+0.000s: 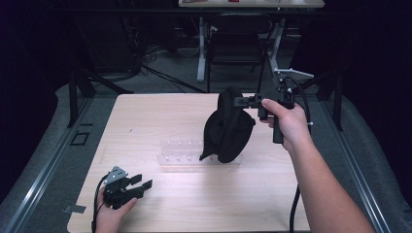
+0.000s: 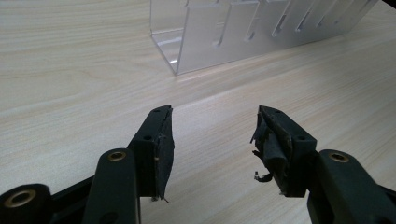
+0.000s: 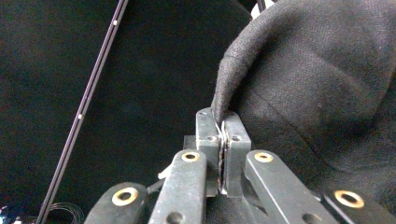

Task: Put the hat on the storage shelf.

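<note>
A black cloth cap [image 1: 227, 127] hangs in the air above the middle of the table, its lower part over a clear plastic rack [image 1: 180, 156]. My right gripper [image 1: 241, 101] is shut on the cap's upper edge and holds it up from the right. In the right gripper view the jaws pinch the cloth's hem [image 3: 221, 114], and the cap [image 3: 317, 79] hangs to the right. My left gripper [image 1: 141, 181] rests near the table's front left corner, open with nothing between its fingers. In the left gripper view its gripper [image 2: 214, 135] points toward the rack [image 2: 233, 35].
The wooden table [image 1: 145, 121] has bare room on its left and front. Beyond its far edge stand desk legs and a dark chair [image 1: 233, 48] with cables on the floor. Grey floor strips run along both sides.
</note>
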Motion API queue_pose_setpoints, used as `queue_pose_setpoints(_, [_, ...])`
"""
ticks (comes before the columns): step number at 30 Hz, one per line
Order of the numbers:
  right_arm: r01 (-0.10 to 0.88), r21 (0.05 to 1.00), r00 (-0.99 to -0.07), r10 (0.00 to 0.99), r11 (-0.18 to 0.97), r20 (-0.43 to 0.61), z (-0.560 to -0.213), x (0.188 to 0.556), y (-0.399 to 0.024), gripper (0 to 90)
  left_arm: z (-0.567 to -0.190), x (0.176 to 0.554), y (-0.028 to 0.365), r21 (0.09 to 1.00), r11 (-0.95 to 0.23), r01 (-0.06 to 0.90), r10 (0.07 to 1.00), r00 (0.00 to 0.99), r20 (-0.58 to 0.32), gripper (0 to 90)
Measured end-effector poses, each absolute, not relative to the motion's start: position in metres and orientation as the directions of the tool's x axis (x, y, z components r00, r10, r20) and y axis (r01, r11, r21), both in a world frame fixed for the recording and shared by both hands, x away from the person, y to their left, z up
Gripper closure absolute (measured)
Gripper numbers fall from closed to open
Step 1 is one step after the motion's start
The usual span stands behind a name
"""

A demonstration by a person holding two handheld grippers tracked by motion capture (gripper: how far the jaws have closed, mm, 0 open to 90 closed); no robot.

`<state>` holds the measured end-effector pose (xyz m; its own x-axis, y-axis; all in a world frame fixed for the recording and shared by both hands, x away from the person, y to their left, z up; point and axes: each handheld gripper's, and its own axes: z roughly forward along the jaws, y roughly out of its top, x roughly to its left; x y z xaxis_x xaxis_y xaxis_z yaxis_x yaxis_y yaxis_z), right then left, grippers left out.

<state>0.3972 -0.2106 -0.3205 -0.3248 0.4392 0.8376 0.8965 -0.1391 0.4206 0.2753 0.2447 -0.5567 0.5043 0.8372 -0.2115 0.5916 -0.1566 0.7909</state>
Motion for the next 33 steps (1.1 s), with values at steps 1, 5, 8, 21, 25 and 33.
queue_pose_setpoints(1, [0.896,0.421,-0.326,0.440,-0.138,0.837,-0.321,0.398,-0.209,88.4,-0.557,0.275,0.245,0.791,-0.157,0.591,0.837,0.505,-0.211,47.0])
queue_pose_setpoints(5, [0.896,0.425,-0.329,0.448,-0.131,0.831,-0.322,0.401,-0.205,88.4,-0.556,0.276,0.244,0.790,-0.161,0.591,0.836,0.507,-0.209,47.0])
queue_pose_setpoints(8, [0.897,0.423,-0.329,0.448,-0.126,0.831,-0.324,0.403,-0.202,88.4,-0.557,0.276,0.244,0.791,-0.159,0.590,0.837,0.506,-0.209,47.0])
queue_pose_setpoints(21, [0.904,0.411,-0.321,0.449,-0.118,0.834,-0.330,0.408,-0.195,88.4,-0.556,0.276,0.241,0.794,-0.168,0.585,0.834,0.514,-0.202,47.0])
queue_pose_setpoints(25, [0.905,0.412,-0.326,0.444,-0.110,0.835,-0.330,0.408,-0.190,88.3,-0.556,0.276,0.240,0.793,-0.171,0.584,0.834,0.515,-0.199,47.0])
queue_pose_setpoints(33, [0.904,0.415,-0.339,0.426,-0.098,0.839,-0.331,0.409,-0.178,88.2,-0.550,0.277,0.233,0.806,-0.166,0.568,0.825,0.528,-0.202,47.3])
